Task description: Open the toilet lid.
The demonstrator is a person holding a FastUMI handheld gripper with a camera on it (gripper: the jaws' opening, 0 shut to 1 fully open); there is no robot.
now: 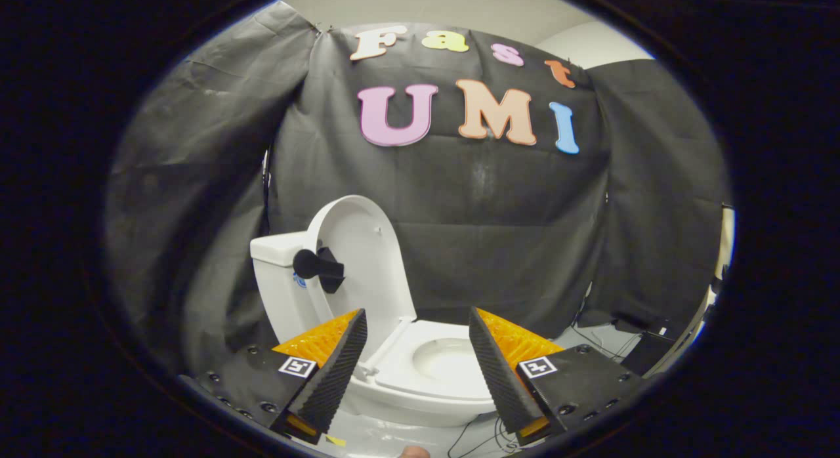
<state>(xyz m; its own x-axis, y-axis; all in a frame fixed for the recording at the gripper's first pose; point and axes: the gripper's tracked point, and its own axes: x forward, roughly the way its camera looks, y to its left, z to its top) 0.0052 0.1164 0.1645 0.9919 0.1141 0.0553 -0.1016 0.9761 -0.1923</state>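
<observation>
Black cloth walls point(512, 235) are seen draped around a booth with a pale grey floor point(394, 438), on which thin dark cables point(479, 435) are laid at the lower centre of the frame.

Nearest, at the bottom of the frame, the two-finger gripper point(417, 353) is shown with its jaws spread wide and nothing held between them. Its black ribbed fingers point(335, 373) are backed by orange plastic, and a small square black-and-white marker point(296, 366) is fixed to each black finger base.

Just ahead of and between the fingers, the white ceramic toilet point(420, 405) is found at the lower centre of the frame. Its oval seat point(410, 376) lies flat over the bowl, with the long axis running from the lower right towards the tank at the left.

Beyond the left finger, the white oval toilet lid point(361, 261) is already raised. It stands nearly upright, leaning back against the white tank point(279, 281) at the centre left, with its long axis close to vertical and its inner face turned towards the right of the frame. A black rounded handle point(318, 268) is attached to the lid's near edge.

Farther back, at the lower right, dark equipment and cables point(646, 343) are seen on the floor by the cloth's hem. A pale ceiling point(459, 12) is visible above the cloth at the top of the frame.
</observation>
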